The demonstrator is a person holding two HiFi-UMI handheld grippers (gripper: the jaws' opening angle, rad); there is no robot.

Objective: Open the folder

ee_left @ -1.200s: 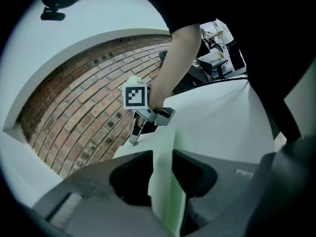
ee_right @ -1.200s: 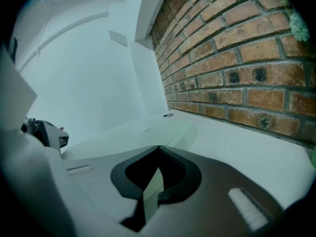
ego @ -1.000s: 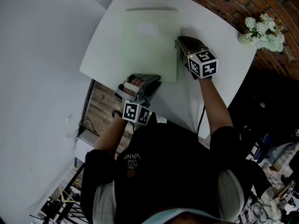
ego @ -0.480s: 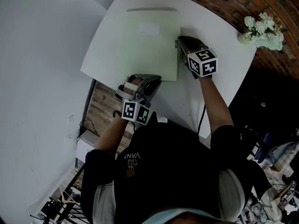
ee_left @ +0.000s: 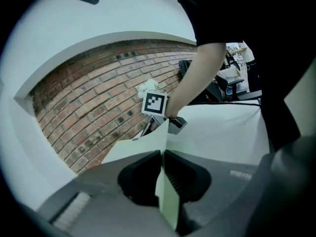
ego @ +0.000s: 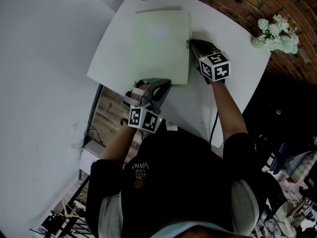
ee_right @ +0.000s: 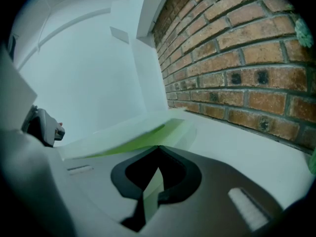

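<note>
Folder (ego: 158,46) is lying on the table (ego: 233,78), head view — likely light, floppy. Left gripper view: we are pinching its cover edge, left gripper (ee_left: 162,154) closed tight. Right gripper view: right gripper (ee_right: 157,149) is clamping its side edge.

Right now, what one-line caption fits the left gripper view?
Left gripper shut on the pale green folder's near edge; right gripper at its far side, white table and brick wall behind.
</note>
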